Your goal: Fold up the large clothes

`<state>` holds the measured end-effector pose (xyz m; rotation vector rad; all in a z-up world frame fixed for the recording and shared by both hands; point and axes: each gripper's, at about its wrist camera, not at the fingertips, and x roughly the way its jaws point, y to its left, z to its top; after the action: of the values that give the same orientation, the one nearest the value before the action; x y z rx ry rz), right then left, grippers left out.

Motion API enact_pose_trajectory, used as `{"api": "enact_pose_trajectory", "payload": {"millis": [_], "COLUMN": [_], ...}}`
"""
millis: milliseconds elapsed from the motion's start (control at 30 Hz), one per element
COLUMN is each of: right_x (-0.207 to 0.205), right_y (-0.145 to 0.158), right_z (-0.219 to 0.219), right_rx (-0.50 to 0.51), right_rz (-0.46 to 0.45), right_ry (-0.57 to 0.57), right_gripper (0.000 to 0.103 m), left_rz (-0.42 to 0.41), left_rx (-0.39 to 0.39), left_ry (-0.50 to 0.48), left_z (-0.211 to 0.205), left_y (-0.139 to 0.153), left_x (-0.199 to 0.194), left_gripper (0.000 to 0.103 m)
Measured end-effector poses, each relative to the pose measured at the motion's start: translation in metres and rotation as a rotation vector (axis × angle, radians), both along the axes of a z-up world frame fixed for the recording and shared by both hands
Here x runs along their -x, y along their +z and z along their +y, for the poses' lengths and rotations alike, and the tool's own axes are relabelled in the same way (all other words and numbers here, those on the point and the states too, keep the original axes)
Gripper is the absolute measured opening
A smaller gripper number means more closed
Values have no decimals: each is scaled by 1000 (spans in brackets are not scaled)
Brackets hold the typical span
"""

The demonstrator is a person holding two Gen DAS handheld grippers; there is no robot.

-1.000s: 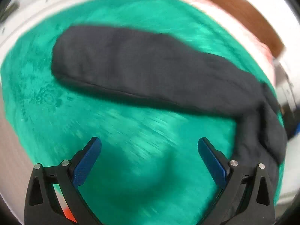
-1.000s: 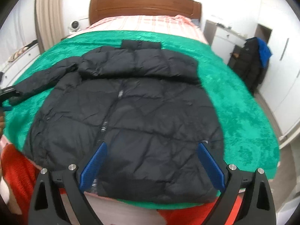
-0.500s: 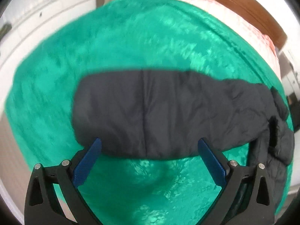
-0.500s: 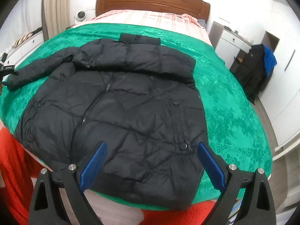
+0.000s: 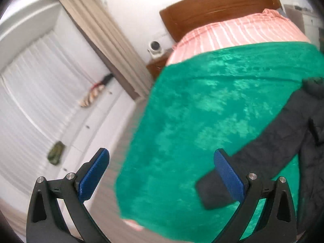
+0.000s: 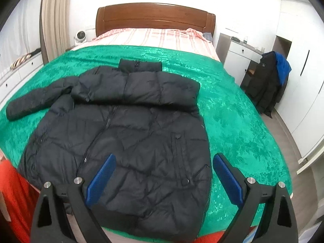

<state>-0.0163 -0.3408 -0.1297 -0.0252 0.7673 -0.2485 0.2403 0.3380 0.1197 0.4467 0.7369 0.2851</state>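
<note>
Black jacket (image 6: pixel 121 125) on green bedspread (image 6: pixel 232 121)

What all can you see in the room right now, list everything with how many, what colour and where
jacket: one, black, flat on blanket, one sleeve stretched sideways
blanket: one, green, over bed
sheet: one, pink striped, head of bed
headboard: one, brown wood, at wall
fan: one, white, beside headboard
curtain: one, beige, beside window
cabinet: one, white, beside bed
hanging coats: black and blue, by cabinet
left gripper: open, blue pads, near sleeve cuff
right gripper: open, blue pads, over jacket hem
</note>
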Motion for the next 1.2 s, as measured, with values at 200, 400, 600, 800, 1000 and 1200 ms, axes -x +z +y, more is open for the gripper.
{"api": "enact_pose_trajectory", "payload": {"millis": [200, 400, 600, 800, 1000, 1200], "right_x": [-3, 7, 19, 13, -2, 18], "right_y": [2, -8, -14, -25, -31, -19], "right_z": [-4, 12, 1, -5, 9, 17], "right_rx": [-75, -20, -32, -94, -182, -87], "right_rz": [-37, 4, 26, 11, 11, -46], "right_ry": [-17, 40, 3, -18, 23, 55], "right_gripper": [96, 96, 96, 96, 96, 96], "left_rz": [40, 235, 339, 270, 507, 832], "left_rx": [272, 375, 463, 734, 739, 481], "left_ry": [-3, 42, 58, 5, -422, -773], "left_z": [3, -30, -45, -60, -193, -313], "left_y": [-41, -189, -255, -241, -287, -340], "left_x": [11, 7, 32, 119, 180, 260], "left_gripper": [103, 103, 102, 103, 103, 99]}}
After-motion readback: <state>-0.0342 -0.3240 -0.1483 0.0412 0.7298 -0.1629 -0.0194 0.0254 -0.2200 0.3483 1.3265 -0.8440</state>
